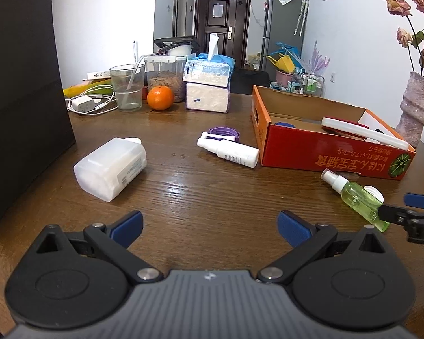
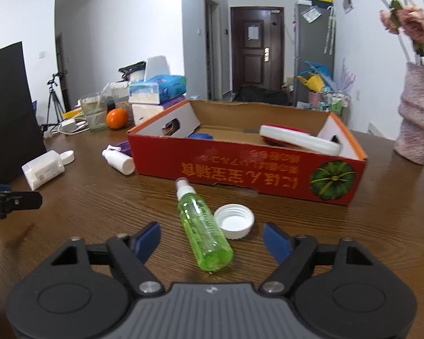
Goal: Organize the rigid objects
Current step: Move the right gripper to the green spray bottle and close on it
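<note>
Right claw (image 2: 210,240) sits low over the brown wood-grain worktop (image 2: 99,197), jaws spread wide, holding nothing. Between its blue fingertips (image 2: 148,238) lies the clear green plastic spray bottle (image 2: 203,231), on its side. Bottle base is nearest the claw, white pump nozzle points away toward the red cardboard box (image 2: 248,169). Long axis runs roughly along the claw's forward line, tilted slightly left at the far end. A white ribbed screw cap (image 2: 234,220) lies open side up, touching or just beside the bottle's right flank, also inside the jaw span.

Left claw (image 1: 210,226) likewise wide open and empty, hovering over bare worktop. Nearest items to it: translucent white rectangular plastic bottle (image 1: 110,168) ahead-left, on its side; white slim spray bottle (image 1: 229,149) ahead, lying beside the box with a purple ring-shaped lid (image 1: 223,132) behind it.

Judgement: right claw is clearly the nearer one to the green bottle. Closing across the bottle's width looks feasible; risk is that the loose cap gets caught against the right finger.
</note>
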